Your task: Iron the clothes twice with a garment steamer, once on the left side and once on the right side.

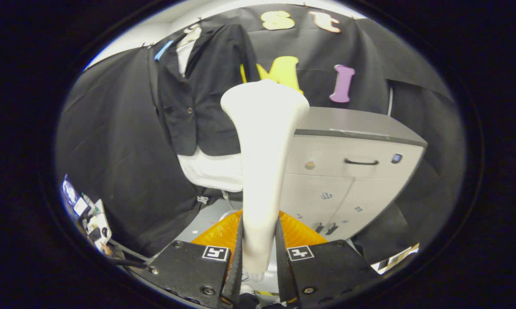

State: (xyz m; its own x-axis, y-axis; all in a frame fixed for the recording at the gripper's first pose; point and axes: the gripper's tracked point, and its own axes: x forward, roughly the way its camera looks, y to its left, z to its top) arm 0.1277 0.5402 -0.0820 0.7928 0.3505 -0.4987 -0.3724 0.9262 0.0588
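The gripper [260,253] was clenched on the garment steamer [262,163], both fingers pressing the sides of its pale handle, which rose upright between them and flared into a broad head at the top. The head stood in front of the hanging clothes [197,107], a dark jacket over a white shirt on a hanger against the booth's cloth wall, overlapping the jacket's side that lay nearest a grey cabinet [356,150]. Whether the head touched the fabric could not be told; it looked near but apart. An orange piece [217,234] sat just ahead of the fingers, behind the handle's base. Some clutter [86,214] lay low and well off to 1 side.

Judging from this, neither of the 2 passes looked finished, and the step in hand was bringing the head to the cloth. To do it well, the grip should stay firm and square so the handle would not twist between the fingers. The head's face should meet the jacket flat, near the shoulder, then travel straight down 1 side in a slow, even stroke. The buttons and lapel edge could snag, so light contact seemed wiser than pushing.
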